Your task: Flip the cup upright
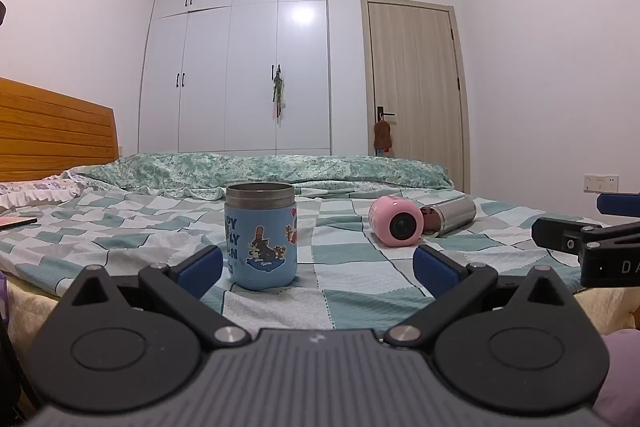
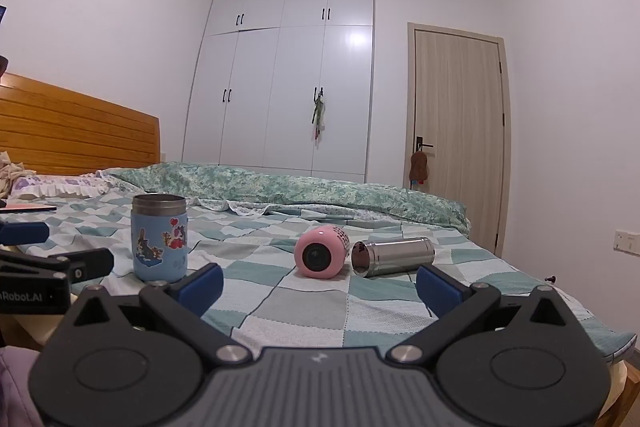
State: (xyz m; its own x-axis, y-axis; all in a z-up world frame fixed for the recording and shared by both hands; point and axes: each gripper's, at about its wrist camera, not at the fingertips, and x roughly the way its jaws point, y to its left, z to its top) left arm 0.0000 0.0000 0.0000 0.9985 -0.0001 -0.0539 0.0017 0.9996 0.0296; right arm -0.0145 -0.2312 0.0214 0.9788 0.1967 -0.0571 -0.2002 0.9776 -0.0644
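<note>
A blue cartoon cup stands upright on the checked bedspread, just ahead of my open, empty left gripper; it also shows in the right wrist view. A pink cup lies on its side, its open mouth facing me, also in the right wrist view. A steel cup lies on its side beside it. My right gripper is open and empty, short of the pink and steel cups.
The checked bedspread covers the bed. A green quilt lies bunched behind the cups. A wooden headboard is at the left, a wardrobe and door behind. A flat pinkish thing lies at the left.
</note>
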